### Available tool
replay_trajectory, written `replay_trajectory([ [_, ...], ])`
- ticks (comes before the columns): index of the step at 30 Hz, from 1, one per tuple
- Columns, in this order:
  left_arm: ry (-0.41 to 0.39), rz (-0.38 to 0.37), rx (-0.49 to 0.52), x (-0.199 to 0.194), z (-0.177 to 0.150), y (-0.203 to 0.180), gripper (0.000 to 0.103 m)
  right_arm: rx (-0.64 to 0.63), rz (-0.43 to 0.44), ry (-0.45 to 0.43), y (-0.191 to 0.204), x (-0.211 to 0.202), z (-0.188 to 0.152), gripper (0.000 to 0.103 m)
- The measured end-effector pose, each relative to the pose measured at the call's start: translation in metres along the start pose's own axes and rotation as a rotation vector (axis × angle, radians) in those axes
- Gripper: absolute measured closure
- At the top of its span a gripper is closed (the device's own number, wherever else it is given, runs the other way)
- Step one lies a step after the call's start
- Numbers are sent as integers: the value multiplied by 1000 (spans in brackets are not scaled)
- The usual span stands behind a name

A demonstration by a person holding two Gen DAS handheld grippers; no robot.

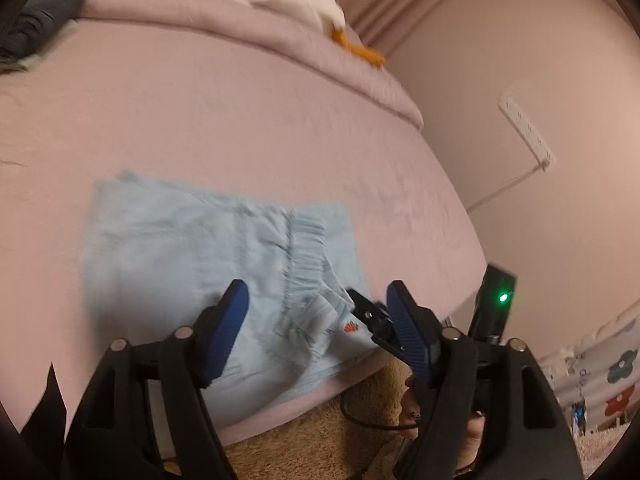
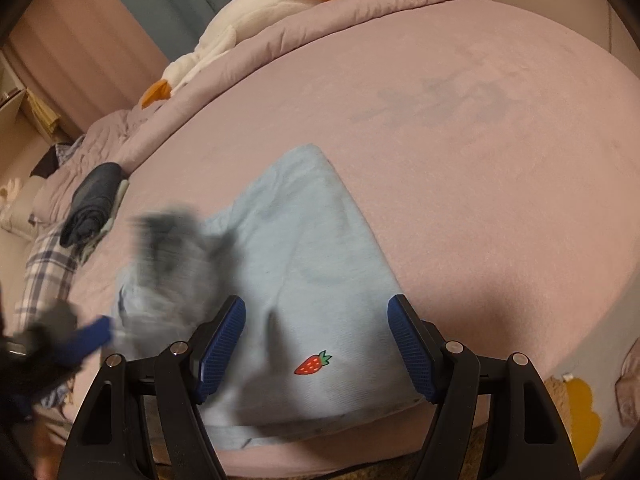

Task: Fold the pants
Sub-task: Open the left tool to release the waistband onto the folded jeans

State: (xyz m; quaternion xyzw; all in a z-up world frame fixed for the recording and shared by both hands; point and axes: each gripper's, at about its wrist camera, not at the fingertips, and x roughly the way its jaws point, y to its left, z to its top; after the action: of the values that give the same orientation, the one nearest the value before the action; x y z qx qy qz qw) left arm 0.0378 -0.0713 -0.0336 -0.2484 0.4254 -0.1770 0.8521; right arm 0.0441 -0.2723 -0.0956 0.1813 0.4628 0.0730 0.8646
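The light blue pants (image 2: 304, 280) lie folded near the bed's (image 2: 480, 160) front edge, long axis running away from the person. Left tongs (image 1: 316, 312) gape over the bunched waistband; right tongs (image 2: 316, 320) hang wide above the strawberry side. Only the right view shows the strawberry (image 2: 313, 363) whole.

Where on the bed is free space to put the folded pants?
Bare bed sheet lies between the light blue pants and the folded duvet bearing the plush goose. It is crowded by the dark clothes beside the duvet.
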Motion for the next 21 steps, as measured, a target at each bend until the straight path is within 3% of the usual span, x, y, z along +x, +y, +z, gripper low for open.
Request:
replay_trajectory([
  [2, -53, 43, -12, -21, 0, 9, 24, 3, -2, -2, 1, -1, 0, 30],
  [4, -112, 132, -33, -42, -4, 26, 23, 8, -17, 3, 2, -1, 0, 30],
  [8, -136, 278, -97, -58, -19, 70, 25, -15, -61, -20, 10, -10, -1, 30],
  [9, -129, 280, -122, -58, -22, 78, 25, -20, -67, -29, 11, -12, -1, 30],
  [13, -74, 235, -201, -47, -35, 102, 43, -28, -87, -62, 15, -22, 1, 30],
  [18, -1, 226, -157, -23, -39, 99, 45, -40, -69, -93, 19, -35, 2, 30],
  [21, 31, 241, -156, -6, -38, 101, 45, -58, -12, -85, 27, -36, -1, 30],
])
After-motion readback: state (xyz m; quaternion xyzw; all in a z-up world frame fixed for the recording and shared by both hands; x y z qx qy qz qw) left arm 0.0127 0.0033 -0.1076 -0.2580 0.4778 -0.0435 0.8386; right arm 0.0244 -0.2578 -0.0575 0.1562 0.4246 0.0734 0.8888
